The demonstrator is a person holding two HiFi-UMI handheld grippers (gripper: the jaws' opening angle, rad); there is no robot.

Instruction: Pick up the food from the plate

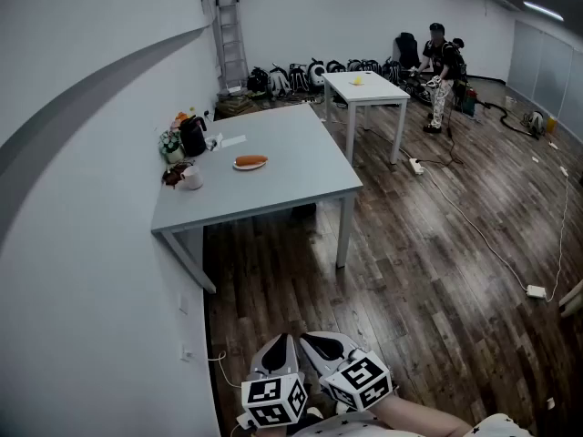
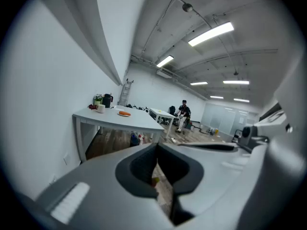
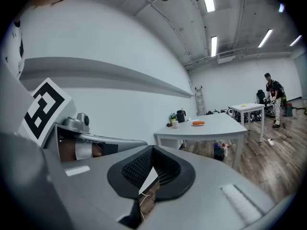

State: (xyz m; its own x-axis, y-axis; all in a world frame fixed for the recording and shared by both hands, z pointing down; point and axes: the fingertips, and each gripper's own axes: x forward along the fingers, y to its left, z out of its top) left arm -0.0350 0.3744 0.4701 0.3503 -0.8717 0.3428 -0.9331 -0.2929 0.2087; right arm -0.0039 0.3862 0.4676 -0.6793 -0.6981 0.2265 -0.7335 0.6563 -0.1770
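- The left gripper (image 1: pixel 284 342) and the right gripper (image 1: pixel 316 340) sit side by side at the bottom of the head view, over the wooden floor (image 1: pixel 437 271).
- Left jaws are closed tip to tip, with nothing between them.
- Right jaws are likewise pressed together and empty.
- The food (image 1: pixel 251 160), an orange elongated piece, possibly a carrot though it is too small to be sure, lies on a white plate (image 1: pixel 239 166).
- The plate rests on the grey counter (image 1: pixel 301 180), well apart from both grippers.
- A black jug (image 1: pixel 192 136) and a white mug (image 1: pixel 192 178) stand near the counter's wall edge.
- A person (image 1: pixel 439 76) stands beyond a second white table (image 1: pixel 364 87).
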